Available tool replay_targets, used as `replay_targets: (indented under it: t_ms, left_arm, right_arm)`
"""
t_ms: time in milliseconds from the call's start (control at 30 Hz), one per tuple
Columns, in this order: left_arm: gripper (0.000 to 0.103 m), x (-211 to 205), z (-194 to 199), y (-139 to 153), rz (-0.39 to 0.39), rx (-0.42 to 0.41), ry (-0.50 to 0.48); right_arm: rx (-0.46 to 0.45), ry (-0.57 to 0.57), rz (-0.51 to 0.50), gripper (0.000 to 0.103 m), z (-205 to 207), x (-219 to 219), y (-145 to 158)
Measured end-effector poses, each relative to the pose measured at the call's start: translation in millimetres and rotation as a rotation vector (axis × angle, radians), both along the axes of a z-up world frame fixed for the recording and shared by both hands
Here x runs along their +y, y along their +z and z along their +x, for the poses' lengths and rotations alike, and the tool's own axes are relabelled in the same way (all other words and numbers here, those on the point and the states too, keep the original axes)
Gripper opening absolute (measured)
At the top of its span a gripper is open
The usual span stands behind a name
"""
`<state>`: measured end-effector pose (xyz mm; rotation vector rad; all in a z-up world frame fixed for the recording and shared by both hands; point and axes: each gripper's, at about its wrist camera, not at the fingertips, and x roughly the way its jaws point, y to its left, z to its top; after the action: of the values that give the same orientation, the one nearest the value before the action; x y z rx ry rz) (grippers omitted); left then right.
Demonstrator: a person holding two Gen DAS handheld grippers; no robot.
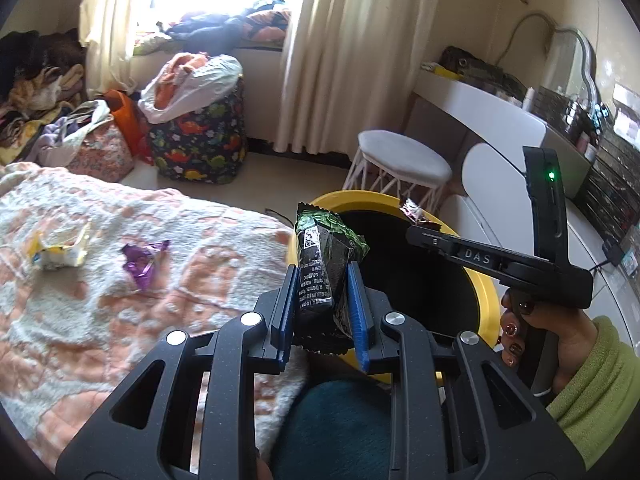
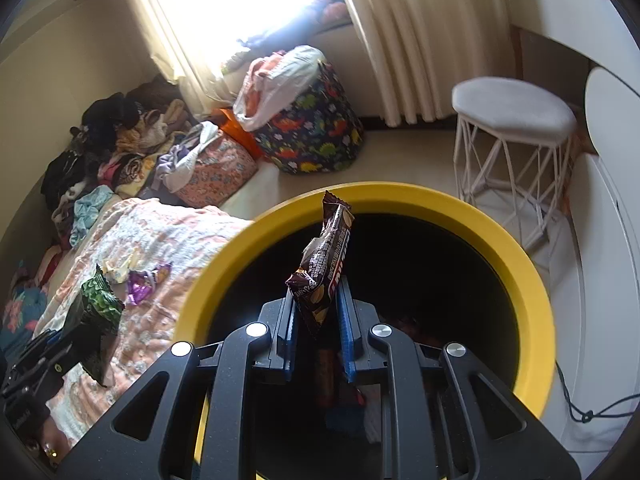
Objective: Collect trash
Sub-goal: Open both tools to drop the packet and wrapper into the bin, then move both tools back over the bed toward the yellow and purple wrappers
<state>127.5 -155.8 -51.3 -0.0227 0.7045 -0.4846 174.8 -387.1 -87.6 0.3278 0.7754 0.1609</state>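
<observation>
My left gripper (image 1: 323, 276) is shut on a green and black snack wrapper (image 1: 326, 258) and holds it at the near rim of the yellow trash bin (image 1: 486, 288). My right gripper (image 2: 318, 288) is shut on a brown snack wrapper (image 2: 326, 268) and holds it above the bin's dark opening (image 2: 532, 280). The right gripper also shows in the left wrist view (image 1: 412, 234), over the bin. The left gripper with the green wrapper (image 2: 94, 316) shows at the left in the right wrist view. A purple wrapper (image 1: 142, 260) and a yellow-white wrapper (image 1: 60, 250) lie on the bed blanket (image 1: 100, 320).
A white stool (image 1: 404, 164) stands behind the bin. A white vanity desk (image 1: 492, 120) runs along the right. A dinosaur-print bag (image 1: 200, 136) and piles of clothes (image 1: 36, 92) sit by the curtained window. Some trash lies inside the bin (image 2: 332, 372).
</observation>
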Motion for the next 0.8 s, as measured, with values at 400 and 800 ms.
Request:
replay_targets:
  t_ms: [400,800]
  left_arm:
    - [0.066,-34.9,29.3,-15.6,-0.054,0.066,-0.039]
    - [0.083,11.1,41.0,-12.0,-0.094,0.046,0.102]
  right_arm:
    - [0.026,-0.068,0.049,0.036,-4.7,-26.9,-4.0]
    - [-0.052,0.004,0.009,0.049,-4.2,12.4,11.8]
